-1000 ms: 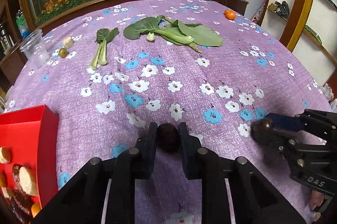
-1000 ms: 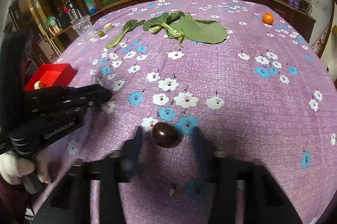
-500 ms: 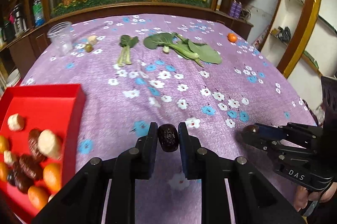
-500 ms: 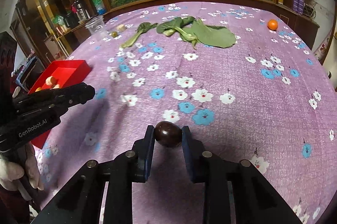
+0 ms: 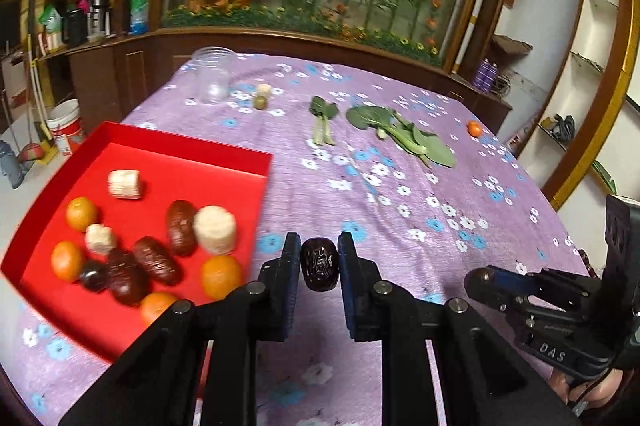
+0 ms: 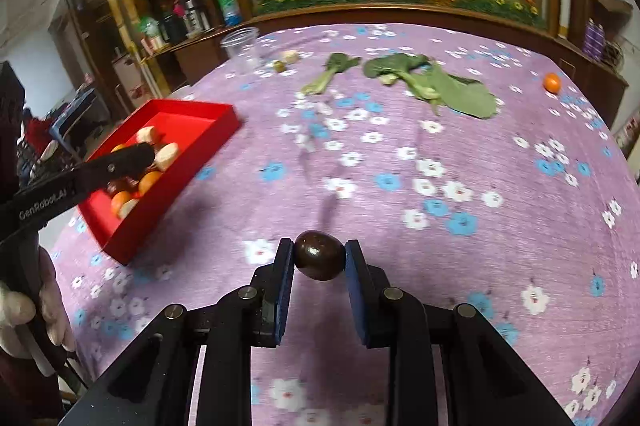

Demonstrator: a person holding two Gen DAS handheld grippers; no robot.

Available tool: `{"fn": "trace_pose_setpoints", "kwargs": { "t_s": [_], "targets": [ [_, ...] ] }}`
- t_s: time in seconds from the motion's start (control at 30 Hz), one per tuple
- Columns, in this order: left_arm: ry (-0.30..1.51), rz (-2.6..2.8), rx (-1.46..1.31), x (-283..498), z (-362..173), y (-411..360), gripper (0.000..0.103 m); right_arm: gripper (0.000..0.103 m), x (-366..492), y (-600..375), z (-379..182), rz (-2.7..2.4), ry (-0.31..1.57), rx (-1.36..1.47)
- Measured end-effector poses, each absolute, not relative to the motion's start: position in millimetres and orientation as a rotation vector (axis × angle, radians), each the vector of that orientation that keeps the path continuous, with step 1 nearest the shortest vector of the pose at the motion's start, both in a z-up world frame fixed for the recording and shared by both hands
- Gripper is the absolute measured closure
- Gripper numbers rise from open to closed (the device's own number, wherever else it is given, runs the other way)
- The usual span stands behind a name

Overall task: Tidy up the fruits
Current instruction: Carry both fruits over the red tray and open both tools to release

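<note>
Since the earlier frame, both grippers have lifted and swung left, bringing the red tray (image 5: pixel 256 159) fully into view. Left gripper (image 5: pixel 319 263) pinches a wrinkled, glossy dark date (image 5: pixel 319 264) just right of the tray. Right gripper (image 6: pixel 319 261) pinches a smooth, egg-shaped dark fruit (image 6: pixel 319 255) above the purple floral cloth on the bench (image 6: pixel 500 162). Writing legible: "GenRobot.AI", "DAS". Tray holds oranges, dates and pale ridged chunks. Far: leafy greens (image 5: pixel 404 134), clear plastic cup (image 5: pixel 211 75).

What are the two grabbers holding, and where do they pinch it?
The left gripper pinches a wrinkly dark date by its sides. The right gripper pinches a smooth dark fruit at its two ends.
</note>
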State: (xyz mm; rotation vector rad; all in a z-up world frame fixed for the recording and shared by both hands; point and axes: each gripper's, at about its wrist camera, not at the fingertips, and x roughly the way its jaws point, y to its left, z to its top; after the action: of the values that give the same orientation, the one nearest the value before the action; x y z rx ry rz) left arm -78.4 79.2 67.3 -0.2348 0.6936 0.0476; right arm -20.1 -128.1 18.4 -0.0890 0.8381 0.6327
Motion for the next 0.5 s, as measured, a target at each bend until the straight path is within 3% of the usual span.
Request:
{"fn": "trace_pose_setpoints", "kwargs": {
  "t_s": [0.5],
  "targets": [
    [0.637, 0.166, -0.314, -114, 73, 130, 0.085, 0.075, -51, -68, 40, 0.736, 0.811, -0.172]
  ]
}}
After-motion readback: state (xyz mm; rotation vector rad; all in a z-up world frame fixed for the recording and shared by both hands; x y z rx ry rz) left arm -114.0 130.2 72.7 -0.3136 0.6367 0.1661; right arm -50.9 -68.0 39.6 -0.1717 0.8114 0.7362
